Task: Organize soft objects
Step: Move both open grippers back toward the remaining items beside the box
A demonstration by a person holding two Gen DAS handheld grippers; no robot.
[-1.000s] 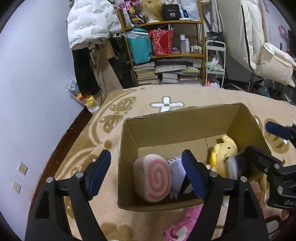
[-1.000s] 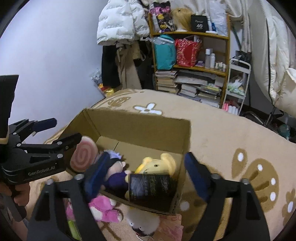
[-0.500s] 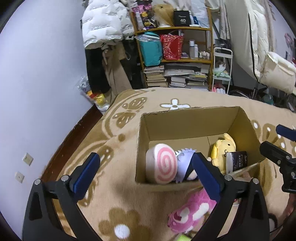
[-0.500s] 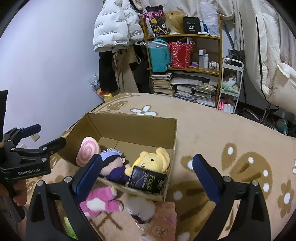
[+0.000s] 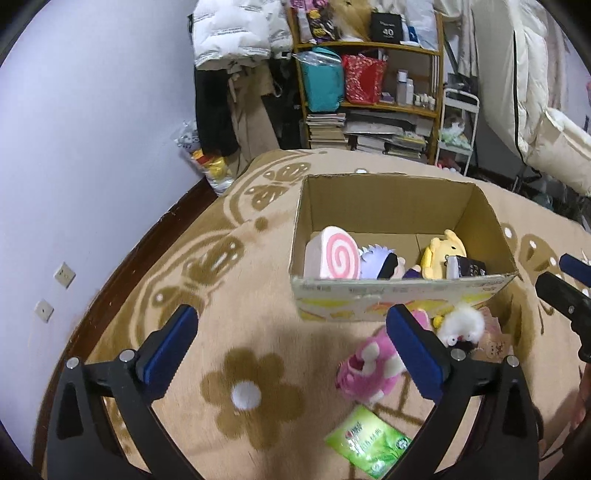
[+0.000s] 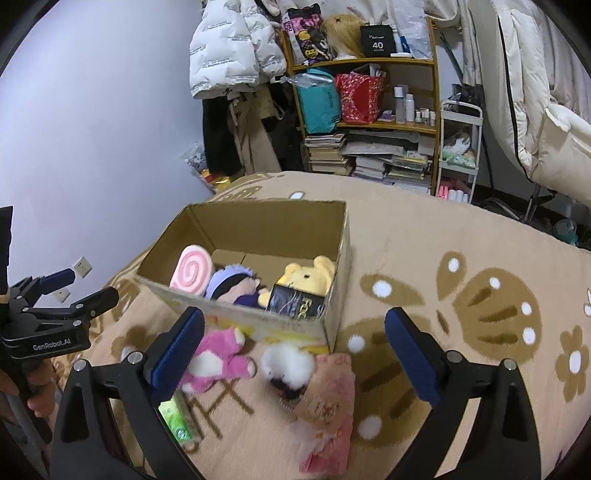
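An open cardboard box stands on the carpet. It holds a pink swirl cushion, a purple-haired doll, a yellow bear and a black pack. In front of the box lie a pink plush, a white fluffy toy, a pink doll pack and a green packet. My left gripper and right gripper are open and empty, above the carpet short of the box.
A cluttered bookshelf with bags and books stands at the back. A white jacket hangs at the back left. The wall with sockets runs along the left. A white trolley and a padded chair are on the right.
Both grippers have pulled back and up from the box. The toys on the carpet in front of it have come into view. The box contents are unchanged.
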